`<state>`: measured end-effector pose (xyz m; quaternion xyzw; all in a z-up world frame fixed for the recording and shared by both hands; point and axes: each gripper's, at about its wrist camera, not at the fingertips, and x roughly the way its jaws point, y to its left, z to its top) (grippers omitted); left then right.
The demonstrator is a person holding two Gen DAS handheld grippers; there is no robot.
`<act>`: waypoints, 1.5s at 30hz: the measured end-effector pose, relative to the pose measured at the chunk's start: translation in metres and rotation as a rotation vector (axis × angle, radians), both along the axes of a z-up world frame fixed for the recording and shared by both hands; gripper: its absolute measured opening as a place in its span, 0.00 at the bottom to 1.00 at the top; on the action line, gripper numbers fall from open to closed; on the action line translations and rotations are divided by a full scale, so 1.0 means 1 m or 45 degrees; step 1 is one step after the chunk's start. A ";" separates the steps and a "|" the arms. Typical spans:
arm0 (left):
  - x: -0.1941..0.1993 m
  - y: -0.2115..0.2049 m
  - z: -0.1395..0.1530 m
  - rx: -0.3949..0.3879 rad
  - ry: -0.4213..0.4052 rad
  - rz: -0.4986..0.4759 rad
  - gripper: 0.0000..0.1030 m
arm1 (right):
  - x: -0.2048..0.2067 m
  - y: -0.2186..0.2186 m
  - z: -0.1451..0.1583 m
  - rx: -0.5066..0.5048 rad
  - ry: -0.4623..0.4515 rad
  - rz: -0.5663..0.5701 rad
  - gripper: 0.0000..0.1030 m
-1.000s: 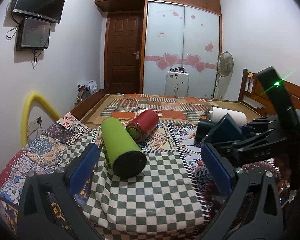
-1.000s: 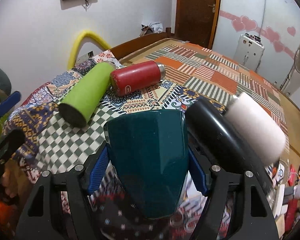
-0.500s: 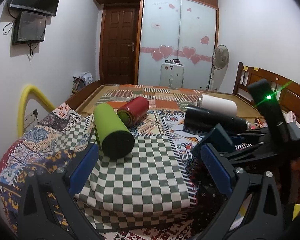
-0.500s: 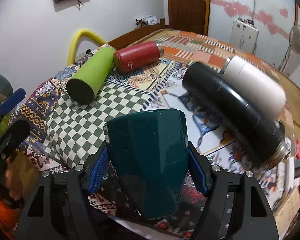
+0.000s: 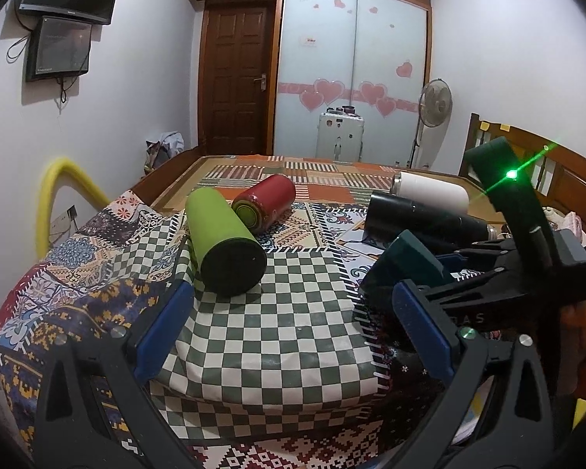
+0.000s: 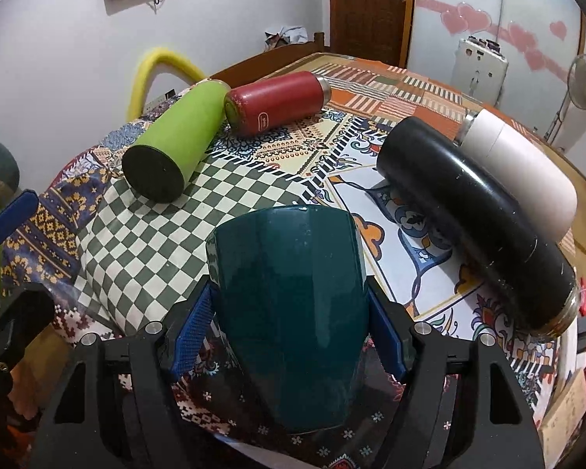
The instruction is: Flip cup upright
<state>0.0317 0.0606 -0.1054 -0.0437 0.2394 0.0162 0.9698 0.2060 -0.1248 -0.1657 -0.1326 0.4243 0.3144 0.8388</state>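
A dark teal cup (image 6: 289, 305) is held between the blue pads of my right gripper (image 6: 289, 324), which is shut on it. The cup's wider end points away from the camera, above the near part of the patterned cloth. In the left wrist view the cup (image 5: 406, 262) shows at the right, tilted, held by the right gripper (image 5: 441, 273). My left gripper (image 5: 293, 328) is open and empty over the green checked cloth (image 5: 277, 332).
Several bottles lie on their sides on the cloth: a green one (image 6: 175, 136), a red one (image 6: 277, 101), a black one (image 6: 472, 215) and a white one (image 6: 519, 164). A yellow tube (image 5: 54, 195) arches at the left. The bed's headboard (image 5: 558, 168) stands right.
The right gripper has drawn the teal cup back toward the near edge, away from the black and white bottles. The left gripper has lifted and pulled back slightly.
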 end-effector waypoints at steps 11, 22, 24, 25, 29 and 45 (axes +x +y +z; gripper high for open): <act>0.008 -0.020 0.013 0.047 0.025 0.022 1.00 | -0.020 -0.049 0.037 0.146 -0.113 -0.042 0.74; 0.070 -0.066 -0.012 -0.132 0.363 0.018 1.00 | -0.045 -0.117 0.066 0.178 -0.393 -0.163 0.80; 0.080 -0.068 -0.014 -0.187 0.421 0.016 1.00 | -0.044 -0.126 0.065 0.191 -0.403 -0.171 0.80; 0.087 -0.070 -0.015 -0.217 0.454 0.023 1.00 | -0.044 -0.130 0.064 0.197 -0.411 -0.178 0.80; 0.108 -0.077 -0.019 -0.260 0.554 0.025 1.00 | -0.043 -0.141 0.058 0.211 -0.442 -0.198 0.80; 0.158 -0.083 -0.028 -0.250 0.696 -0.059 0.76 | -0.024 -0.167 0.036 0.271 -0.419 -0.239 0.80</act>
